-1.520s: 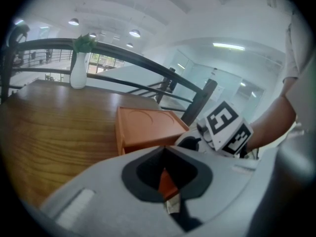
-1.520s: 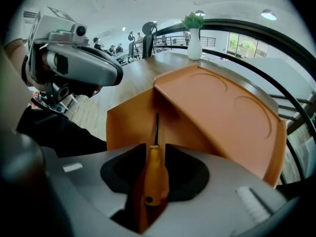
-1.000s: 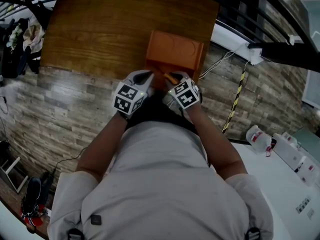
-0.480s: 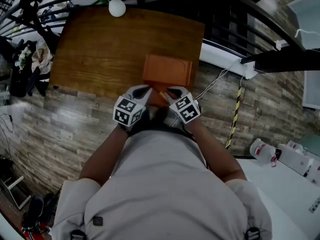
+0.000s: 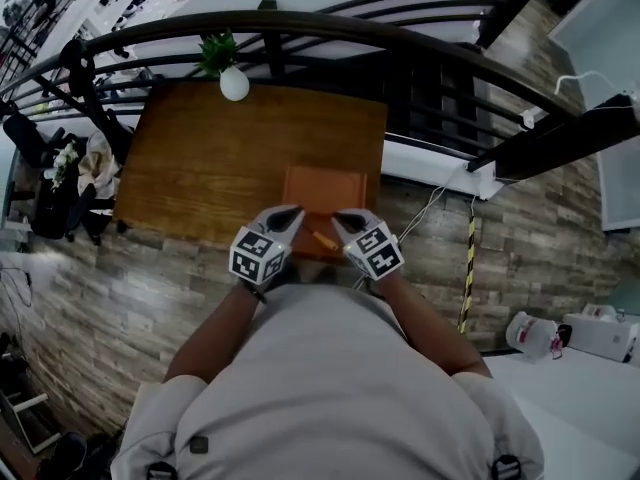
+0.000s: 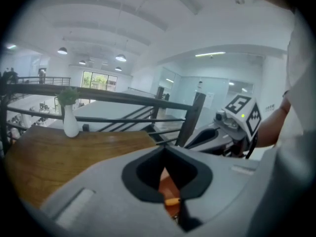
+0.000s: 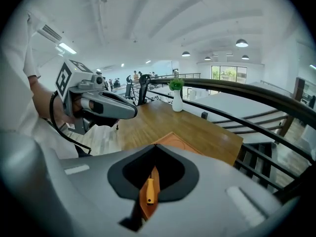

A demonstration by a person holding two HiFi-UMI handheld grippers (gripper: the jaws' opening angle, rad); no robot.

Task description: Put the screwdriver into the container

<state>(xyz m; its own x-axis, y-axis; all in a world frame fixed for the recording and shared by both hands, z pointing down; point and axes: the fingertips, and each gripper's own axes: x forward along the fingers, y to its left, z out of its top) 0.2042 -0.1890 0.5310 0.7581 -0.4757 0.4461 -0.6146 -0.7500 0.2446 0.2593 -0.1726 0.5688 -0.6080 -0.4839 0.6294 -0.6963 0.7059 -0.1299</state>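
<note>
The orange container [image 5: 323, 190] sits at the near edge of the wooden table [image 5: 210, 158]. An orange-handled screwdriver [image 5: 322, 240] lies on the container's near part, free of both grippers. My left gripper [image 5: 292, 212] hovers just left of it and my right gripper [image 5: 341, 217] just right, both raised above the container. The right jaws have just been closing and now meet with nothing between them. Through the slit of the right gripper [image 7: 157, 146] I see the screwdriver [image 7: 149, 191] below. The left gripper [image 6: 164, 147] looks shut too, with the handle [image 6: 172, 200] showing beneath it.
A white vase with a green plant [image 5: 233, 82] stands at the table's far edge. A dark railing [image 5: 300, 26] runs behind the table. A white cable and a yellow-black striped strip [image 5: 468, 268] lie on the floor to the right. A white surface with bottles [image 5: 530, 333] is at lower right.
Both grippers have lifted up and back from the container, and the view has pulled away from the table. The screwdriver stays on the container, out of the right jaws, which have shut.
</note>
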